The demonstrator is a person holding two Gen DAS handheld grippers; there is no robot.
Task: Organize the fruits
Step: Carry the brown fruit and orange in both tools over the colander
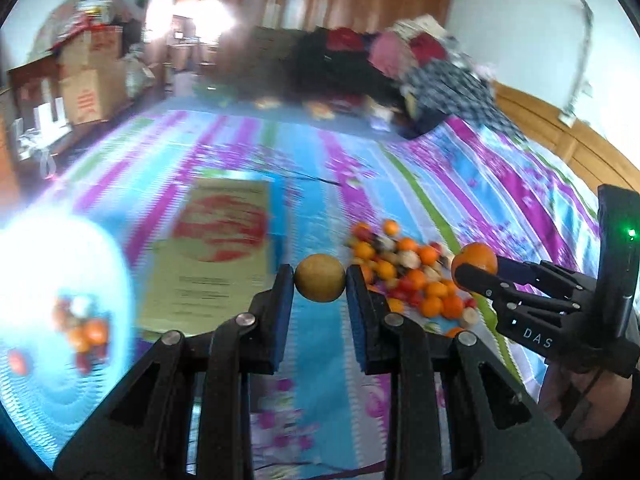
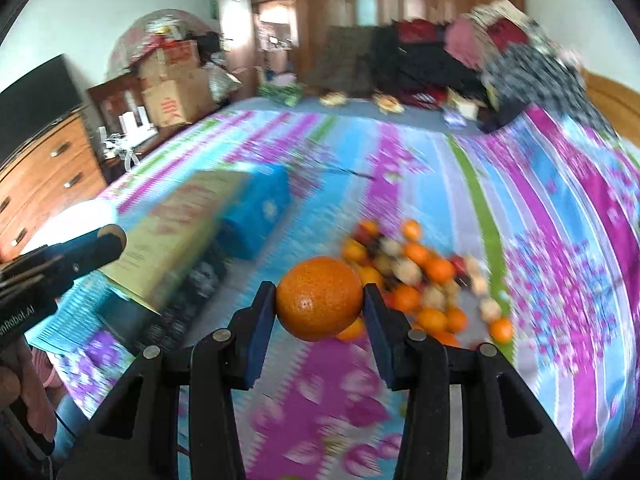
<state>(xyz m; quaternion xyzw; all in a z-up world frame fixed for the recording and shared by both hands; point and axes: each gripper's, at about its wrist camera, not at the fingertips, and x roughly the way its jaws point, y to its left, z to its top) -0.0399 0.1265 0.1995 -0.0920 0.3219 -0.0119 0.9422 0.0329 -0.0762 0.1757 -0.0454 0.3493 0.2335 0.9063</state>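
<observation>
Your left gripper pinches a brown fruit; your right gripper pinches an orange. Both hang over the bed, the pile ahead-right. The white plate lies left, nearer your left hand.

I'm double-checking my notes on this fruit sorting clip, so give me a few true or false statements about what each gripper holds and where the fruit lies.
1. The left gripper is shut on a small tan fruit. True.
2. The right gripper is empty. False: it is shut on an orange.
3. A fruit pile lies loose on the bedspread. True.
4. The fruit pile sits on top of the cardboard box. False: the box lies apart, to the pile's left.
</observation>
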